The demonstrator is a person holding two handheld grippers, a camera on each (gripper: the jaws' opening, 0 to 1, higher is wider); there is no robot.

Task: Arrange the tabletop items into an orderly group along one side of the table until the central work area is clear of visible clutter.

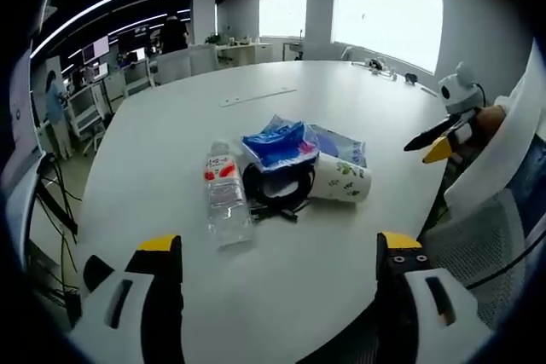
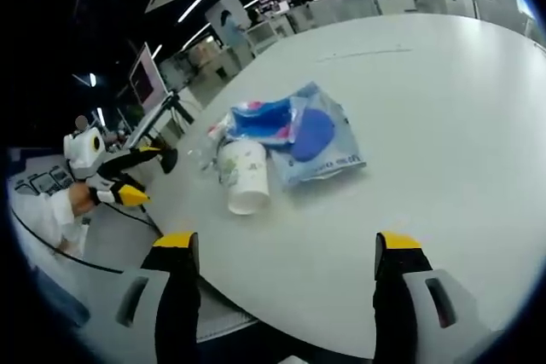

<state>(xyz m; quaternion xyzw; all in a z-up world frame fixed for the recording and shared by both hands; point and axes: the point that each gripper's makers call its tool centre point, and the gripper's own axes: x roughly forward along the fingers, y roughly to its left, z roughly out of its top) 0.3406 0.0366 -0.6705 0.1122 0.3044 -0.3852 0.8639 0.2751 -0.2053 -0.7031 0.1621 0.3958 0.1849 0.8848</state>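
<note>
Your left gripper (image 1: 277,274) and right gripper (image 2: 286,266) both hover with fingers spread wide, holding nothing. Careful: the paper cup (image 1: 341,178) lies on its side and could roll off the worktop (image 1: 341,100) edge if you nudge it. The clear water bottle (image 1: 226,198) lies flat too, beside a black cable coil (image 1: 277,189) and crumpled blue packets (image 1: 281,142), all clustered near the near edge.

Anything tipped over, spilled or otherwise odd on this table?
Yes: the paper cup and the water bottle both lie on their sides beside the blue packets and a black cable. No spill is visible.
</note>
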